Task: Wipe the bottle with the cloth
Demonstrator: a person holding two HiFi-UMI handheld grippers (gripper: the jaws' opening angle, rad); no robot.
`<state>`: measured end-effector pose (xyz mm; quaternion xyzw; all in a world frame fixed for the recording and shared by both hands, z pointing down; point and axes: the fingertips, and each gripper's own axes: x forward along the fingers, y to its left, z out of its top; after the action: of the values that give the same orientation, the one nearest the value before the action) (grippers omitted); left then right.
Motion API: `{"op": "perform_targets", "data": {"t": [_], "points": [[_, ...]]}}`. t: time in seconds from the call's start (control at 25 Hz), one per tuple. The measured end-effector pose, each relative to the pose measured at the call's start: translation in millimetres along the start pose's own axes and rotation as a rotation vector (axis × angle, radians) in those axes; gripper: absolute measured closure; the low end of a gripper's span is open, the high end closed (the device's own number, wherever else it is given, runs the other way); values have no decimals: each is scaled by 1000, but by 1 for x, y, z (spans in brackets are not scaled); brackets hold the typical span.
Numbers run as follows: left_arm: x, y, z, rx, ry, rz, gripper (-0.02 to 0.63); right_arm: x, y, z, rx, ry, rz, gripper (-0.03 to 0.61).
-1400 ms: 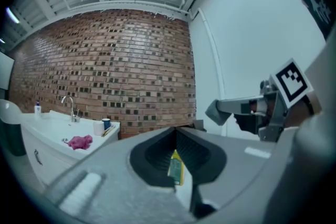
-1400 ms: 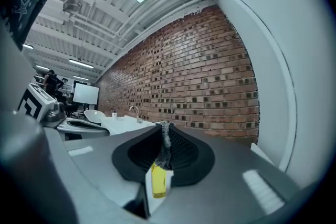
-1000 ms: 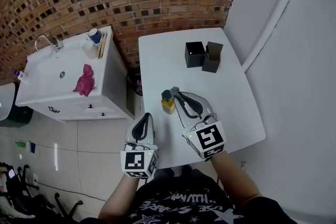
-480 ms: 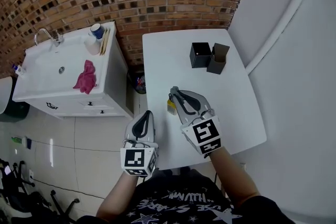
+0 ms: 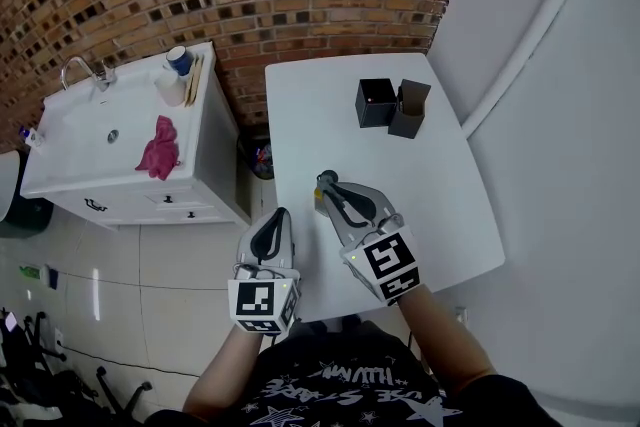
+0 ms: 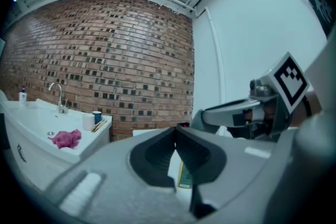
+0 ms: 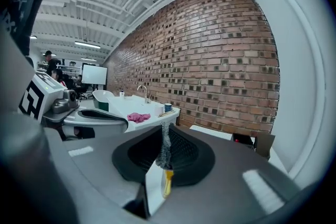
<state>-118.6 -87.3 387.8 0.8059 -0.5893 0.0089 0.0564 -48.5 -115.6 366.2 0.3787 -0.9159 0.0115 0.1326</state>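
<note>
At the far left stood a white sink counter (image 5: 60,177) with a tap (image 5: 82,70) at its back. The pink cloth (image 5: 160,147) lay crumpled on the counter beside the basin, untouched and well apart from both tongs. Two cups (image 5: 175,80) stood at the counter's back corner, near the brick wall.

The left gripper (image 5: 273,215) hung at the left edge of the white table (image 5: 300,105). Its jaws were pressed together with nothing between them.

Just to its right, the bottle (image 7: 167,182) stood on the table near that same edge. It had a yellow body and a grey top. The right gripper (image 5: 325,179) reached over it from the person's side, tilted slightly down. Its jaws were closed on the grey top, and the yellow body showed below them.

Further back and to the right, a black box (image 5: 373,102) and a dark open box (image 5: 408,112) stood side by side on the table, touching.
</note>
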Motion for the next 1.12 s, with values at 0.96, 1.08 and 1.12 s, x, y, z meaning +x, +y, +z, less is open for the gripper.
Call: {"op": "perform_targets", "data": {"t": [0.96,1.08,1.12], "points": [[-16,22,-19,-29,78,24,609,10,44,-67,-503,33,-31,537],[-13,23,-23,-27,89,17,609,18,41,-76,-505,52,-22,537],[-11,24,-23,-27,92,15,609,20,40,-79,-501,56,-18,537]]}}
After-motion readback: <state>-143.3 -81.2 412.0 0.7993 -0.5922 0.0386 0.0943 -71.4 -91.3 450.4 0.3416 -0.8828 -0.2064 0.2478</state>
